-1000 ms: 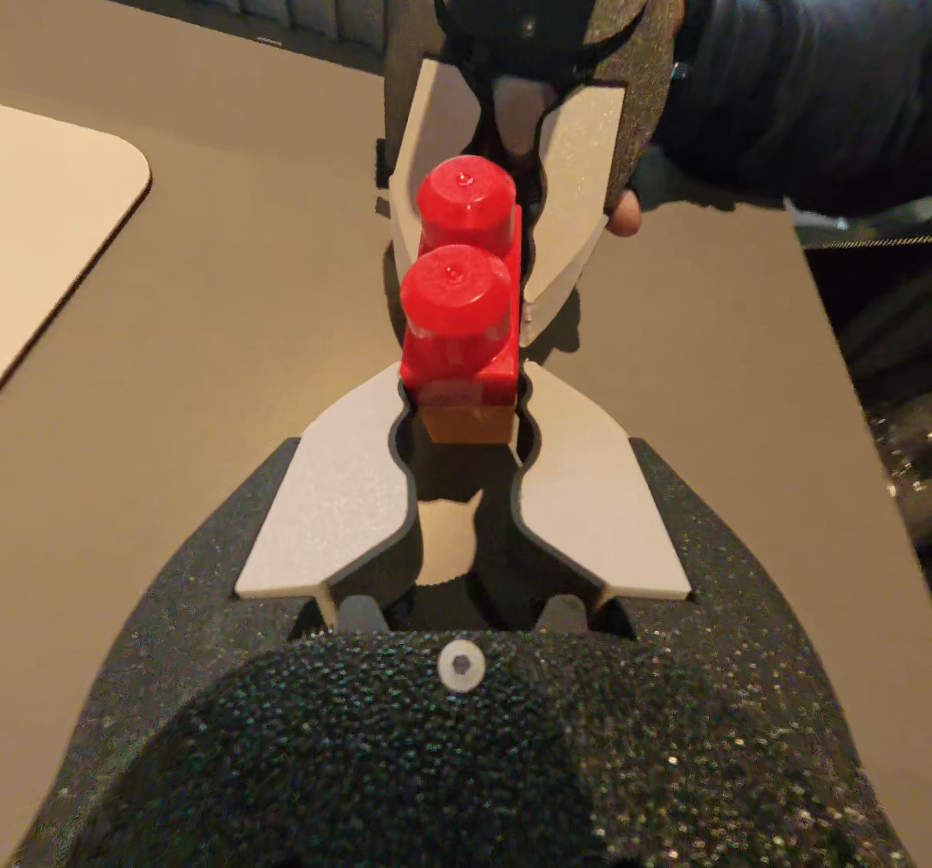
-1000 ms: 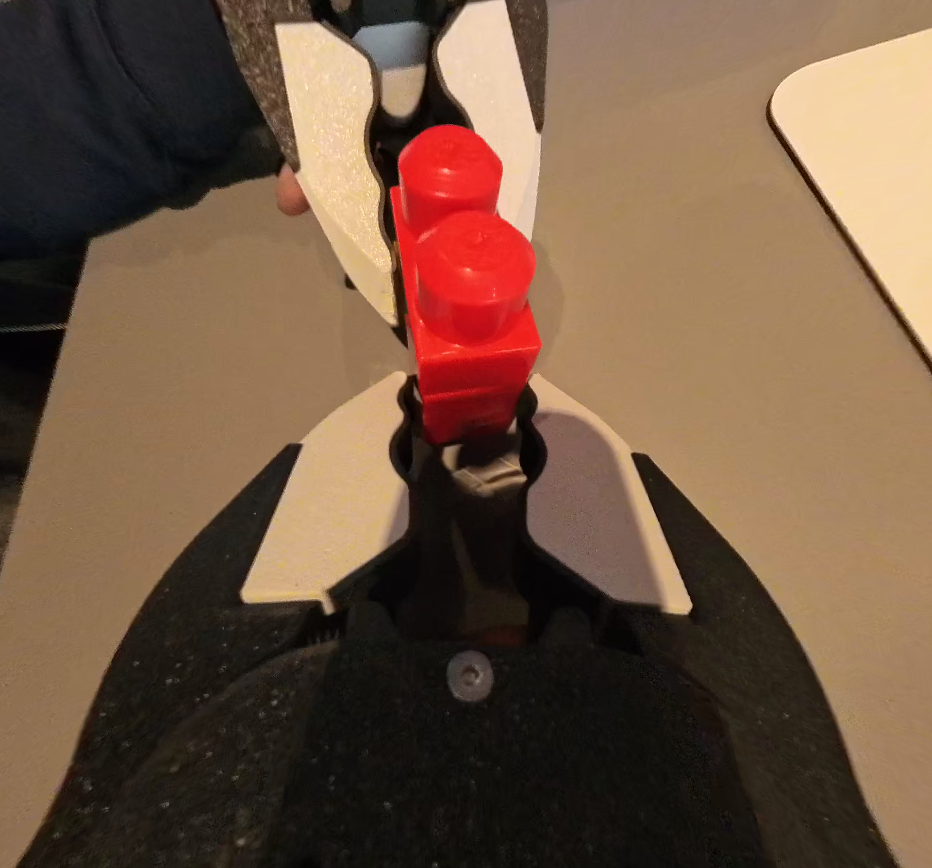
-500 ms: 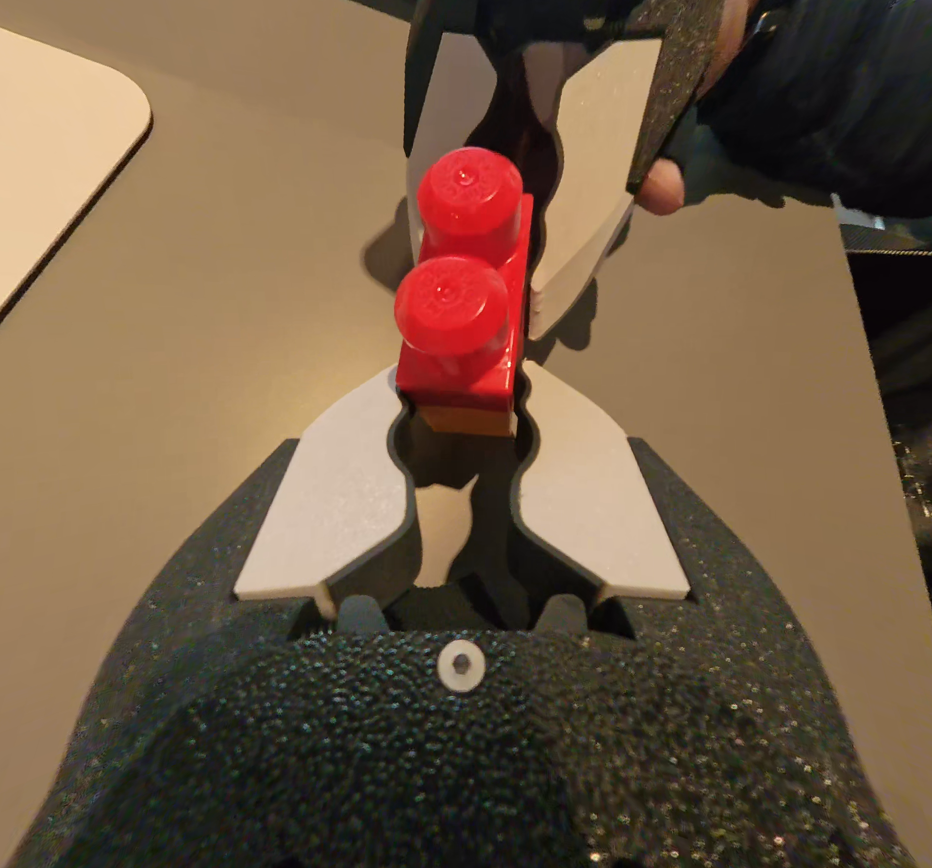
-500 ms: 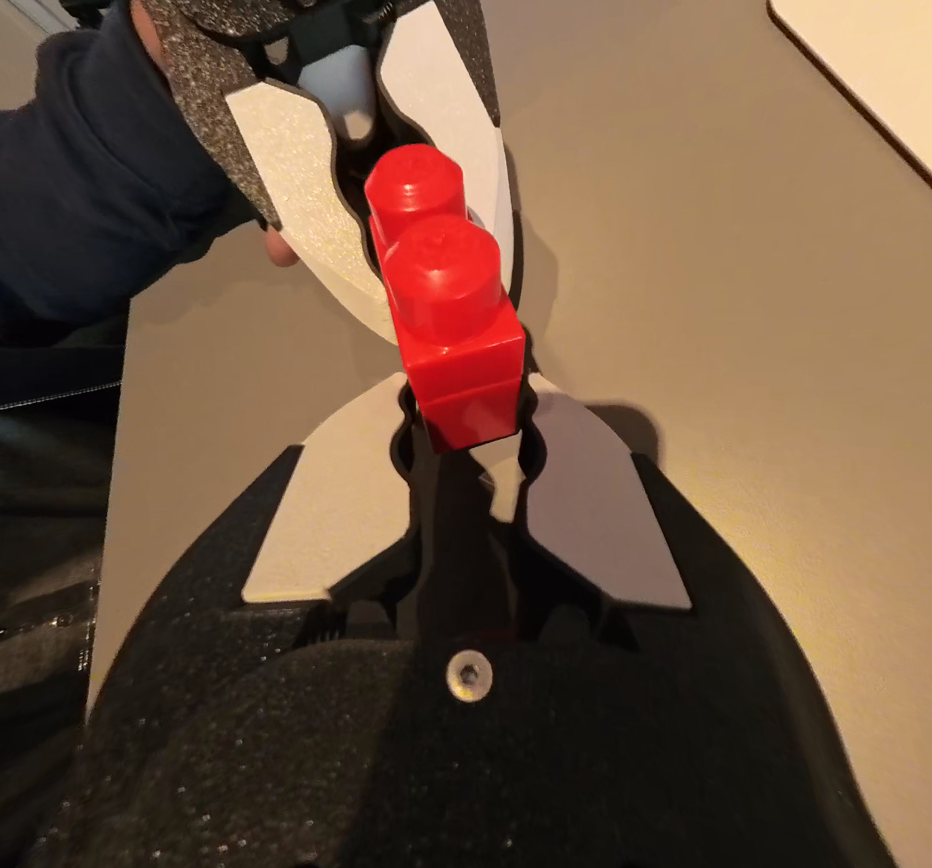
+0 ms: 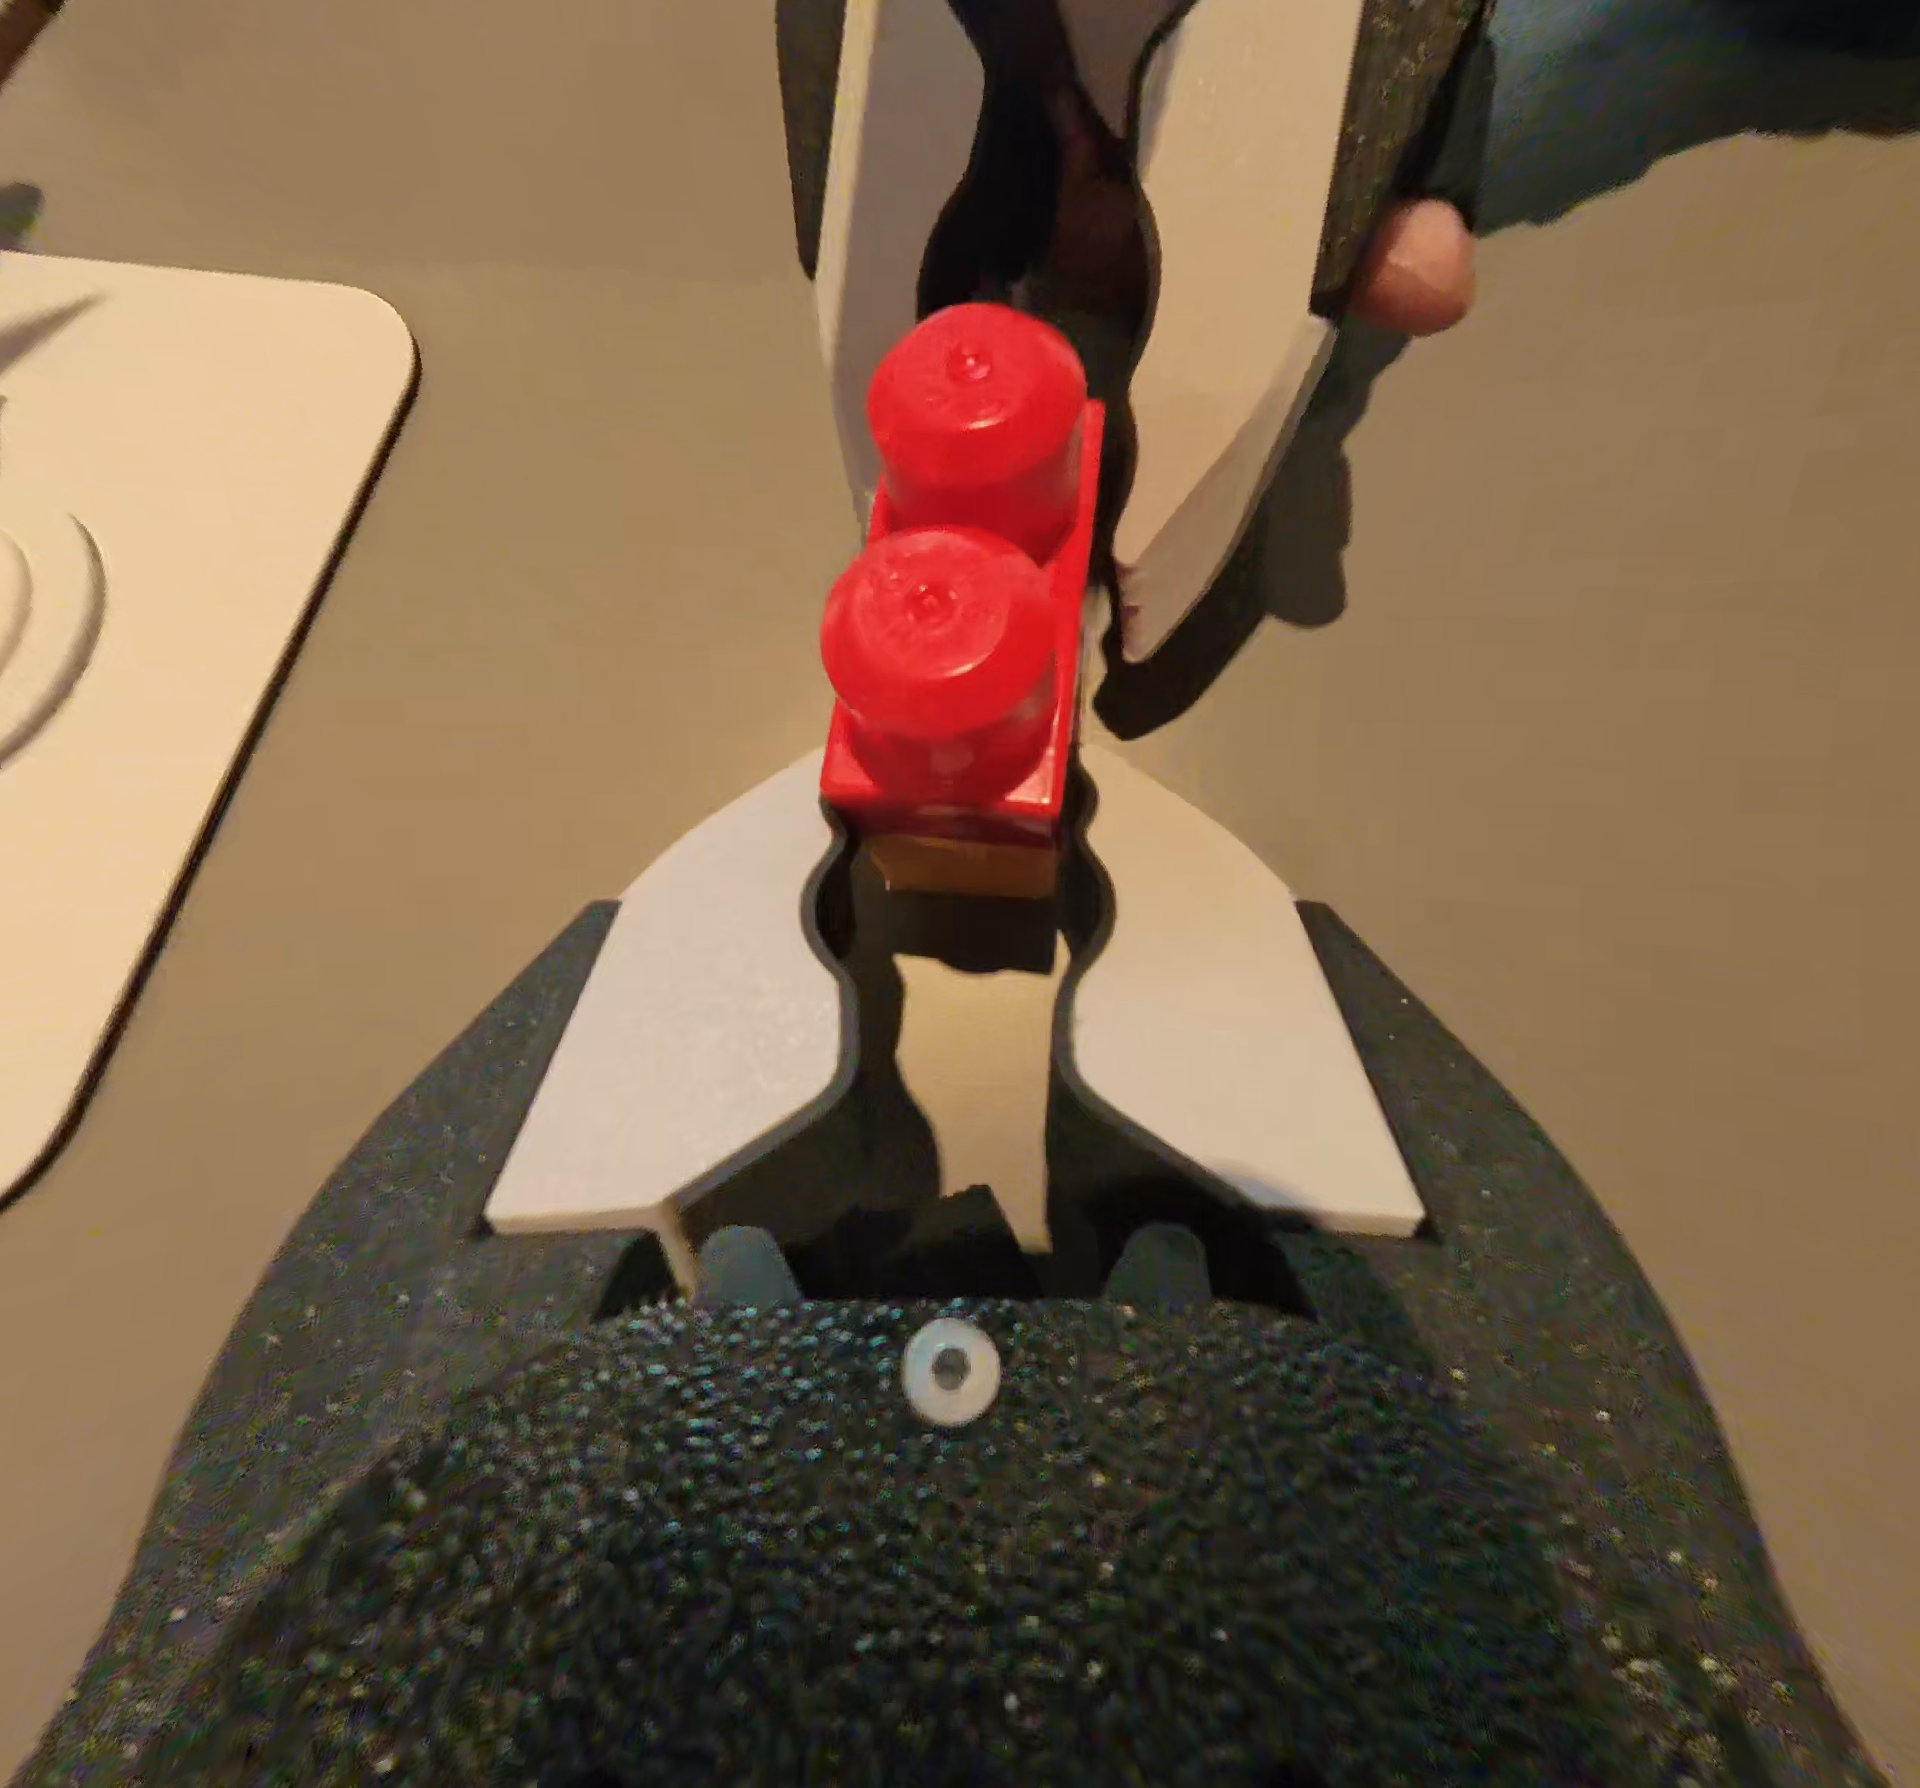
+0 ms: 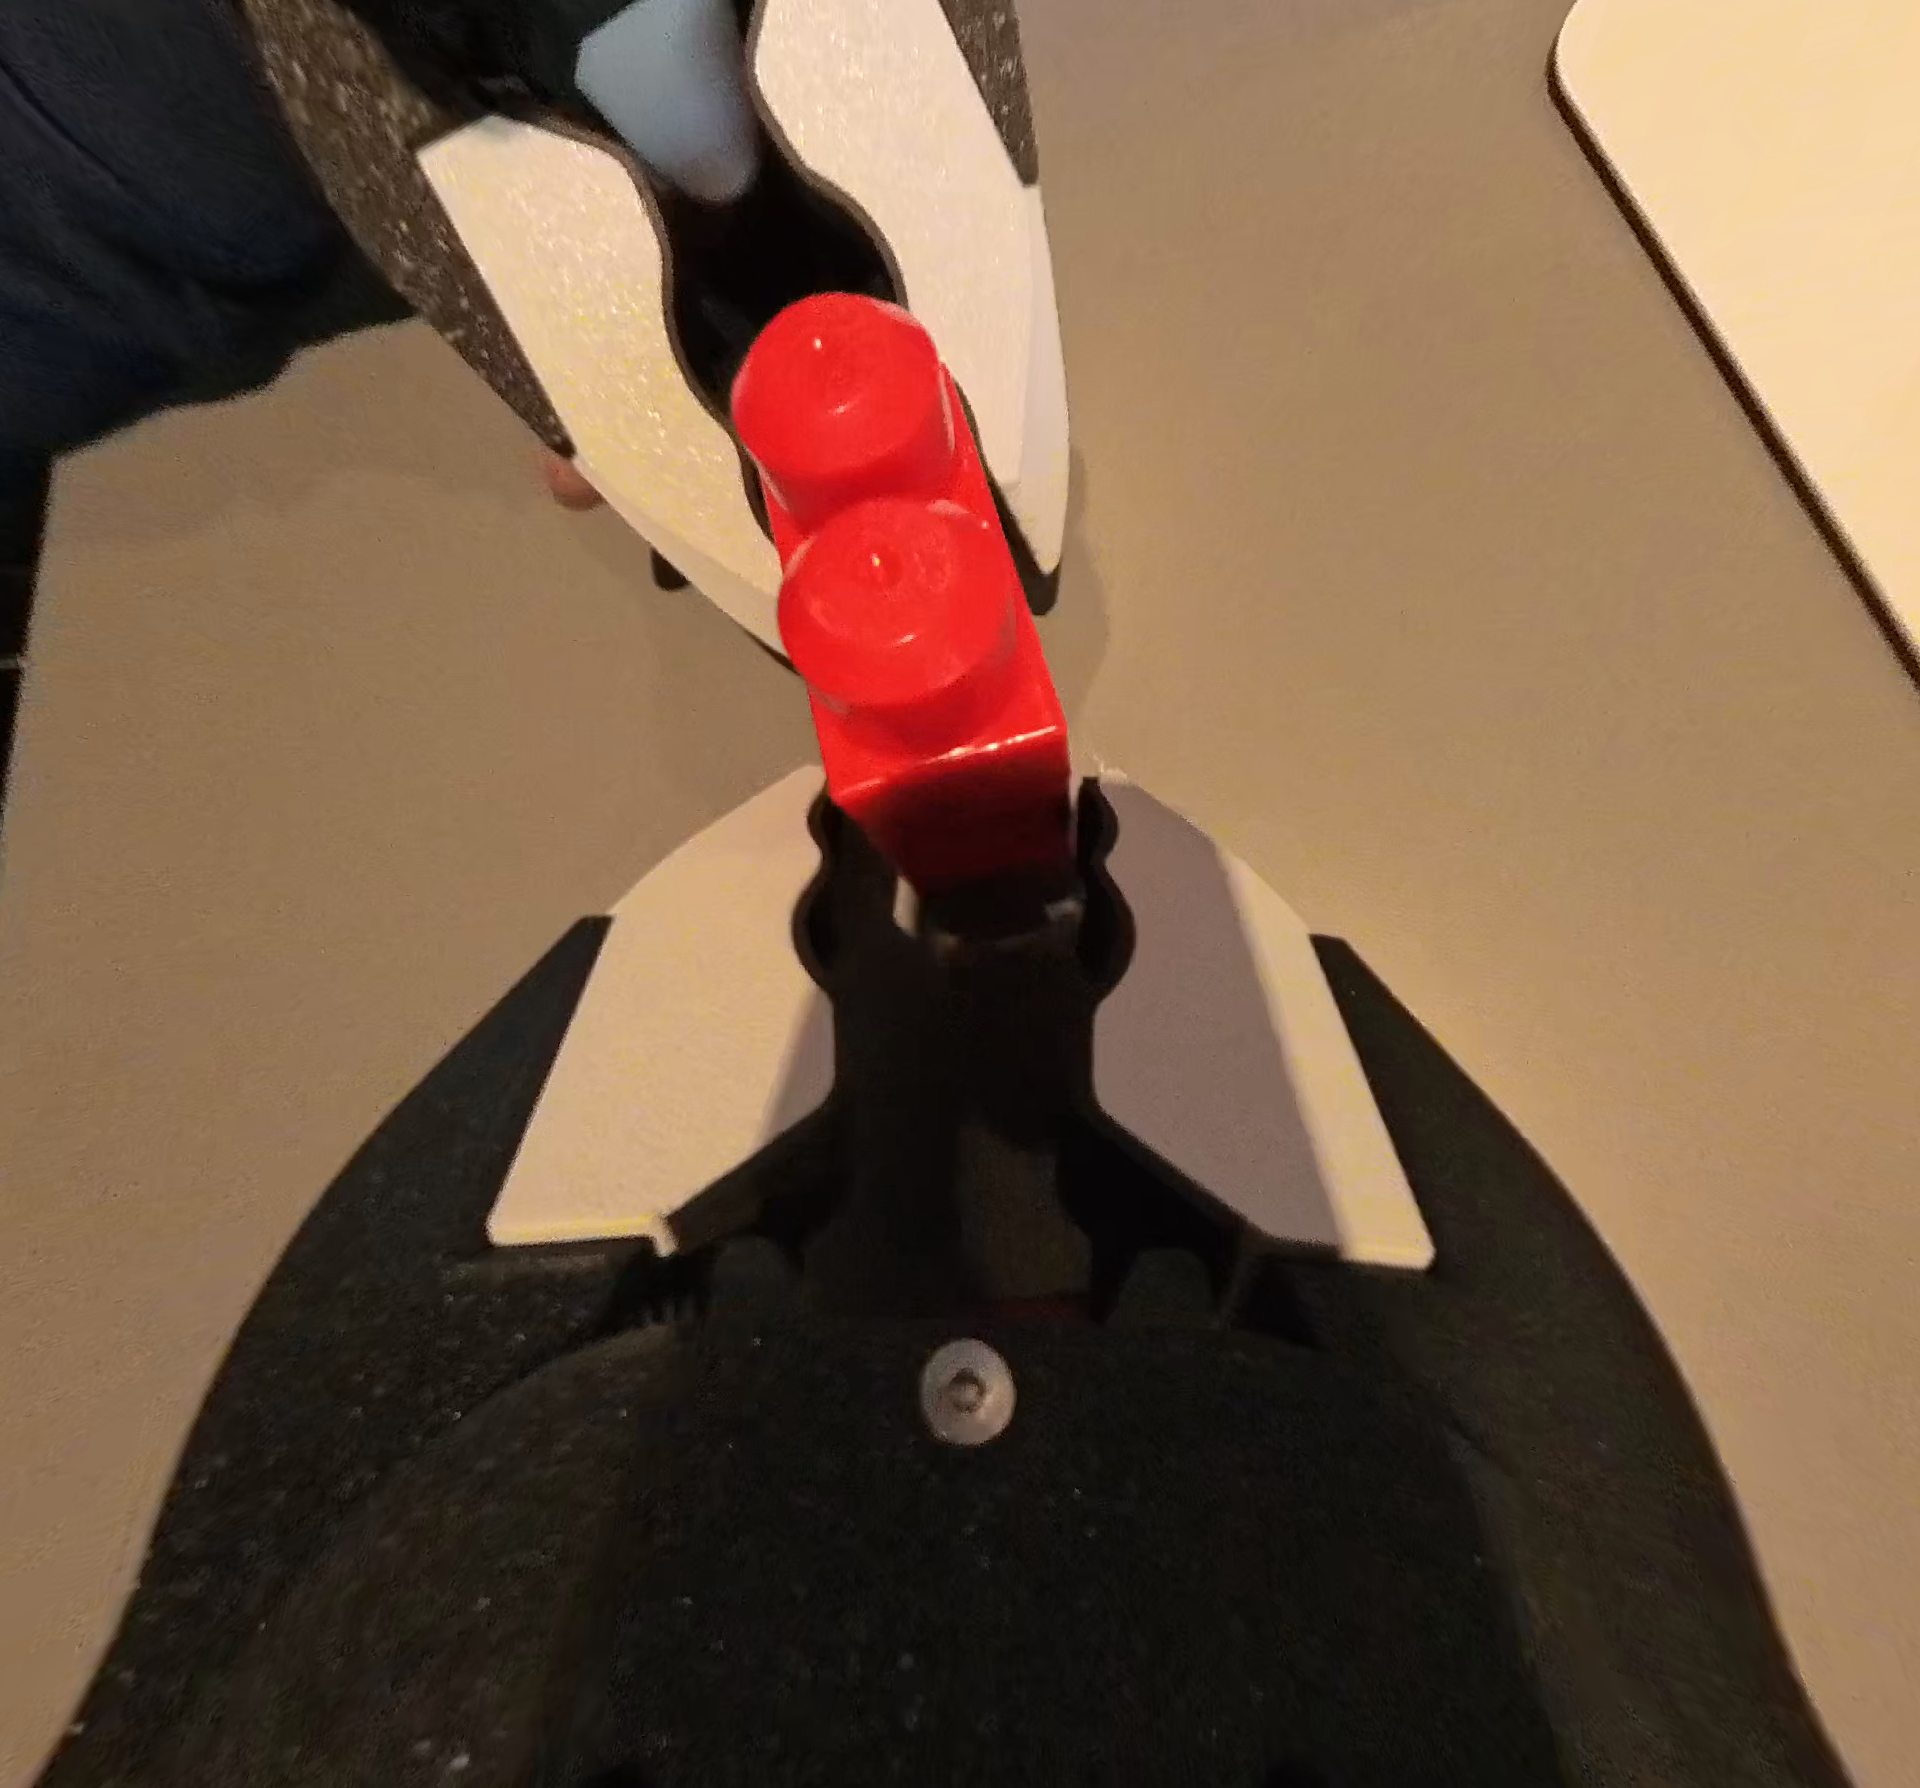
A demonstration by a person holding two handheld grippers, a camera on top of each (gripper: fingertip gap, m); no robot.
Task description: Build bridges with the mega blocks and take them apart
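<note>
A red block (image 5: 961, 595) with two round studs on top is held above the brown table (image 5: 571, 284), caught between the two tools from opposite ends. The left gripper (image 5: 951, 803) has its pale fingers (image 5: 717, 990) pinching the near end of the red block, at the seam where an orange-brown piece (image 5: 966, 865) shows just under it. The right gripper (image 5: 982, 554) comes in from the far side of the block; its fingers (image 5: 1216, 367) flank the far stud, one on each side, but how tightly they press I cannot tell from here. A fingertip (image 5: 1418, 268) of the person's hand shows beside that gripper's black shell.

Seen from the other tool, the right gripper (image 6: 951, 803) has its fingers (image 6: 686, 1011) closed on the end of the red block (image 6: 914, 616) nearest it, with a small grey piece (image 6: 997, 912) just below the block. The left gripper (image 6: 904, 575) brackets the block's far stud. A pale rounded mat (image 6: 1766, 232) lies on the table (image 6: 1351, 491) well off to the block's side.
</note>
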